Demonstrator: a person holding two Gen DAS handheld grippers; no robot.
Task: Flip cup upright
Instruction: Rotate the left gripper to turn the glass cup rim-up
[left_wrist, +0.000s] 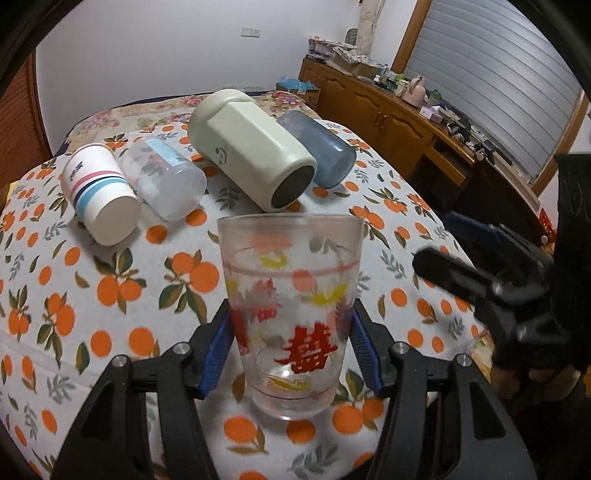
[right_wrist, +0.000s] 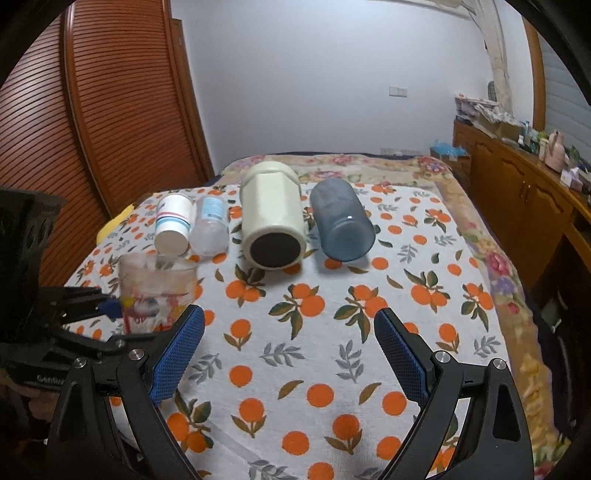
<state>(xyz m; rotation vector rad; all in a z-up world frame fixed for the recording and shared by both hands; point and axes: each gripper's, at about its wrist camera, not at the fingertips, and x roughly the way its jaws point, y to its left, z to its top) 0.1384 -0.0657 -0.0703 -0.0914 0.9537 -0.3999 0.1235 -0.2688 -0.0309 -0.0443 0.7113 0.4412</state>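
Left gripper clamps upright glass; right gripper empty.

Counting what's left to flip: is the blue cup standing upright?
No, the blue cup lies on its side on the tablecloth, base toward the camera.

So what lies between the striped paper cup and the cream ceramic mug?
A clear plastic cup on its side, touching the striped paper cup; the cream ceramic mug lies apart. Both views show it.
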